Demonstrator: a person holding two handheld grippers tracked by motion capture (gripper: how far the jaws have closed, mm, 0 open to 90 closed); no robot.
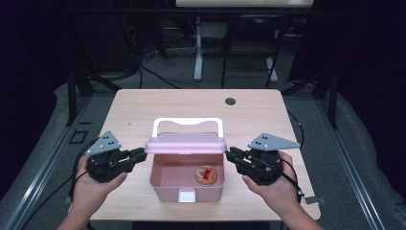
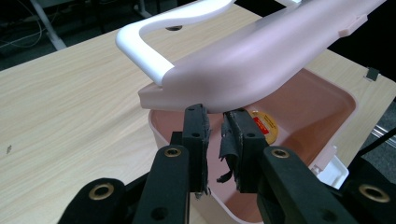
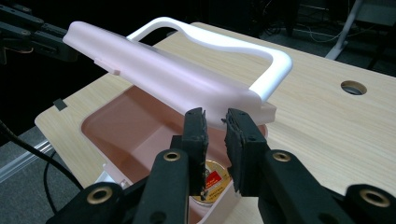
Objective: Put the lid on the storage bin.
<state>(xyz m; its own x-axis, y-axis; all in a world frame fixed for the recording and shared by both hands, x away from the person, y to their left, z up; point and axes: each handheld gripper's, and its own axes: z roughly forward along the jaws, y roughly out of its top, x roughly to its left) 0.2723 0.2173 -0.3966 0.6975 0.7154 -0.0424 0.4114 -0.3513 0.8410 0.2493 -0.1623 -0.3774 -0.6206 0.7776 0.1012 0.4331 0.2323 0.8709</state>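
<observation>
Pink lid [image 1: 186, 143] hovers half-raised over the box [image 1: 163, 179], just ahead of both narrowly parted, empty grippers, left [image 1: 140, 154] and right [image 1: 231, 154]; swinging it next likely needs level, matched pushes.

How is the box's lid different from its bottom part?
The lid is shallow and tilted up in the air; the bottom part is deep and sits flat on the table. The lid carries a white handle; the bottom part holds a round gold tin. Both are pink.
</observation>
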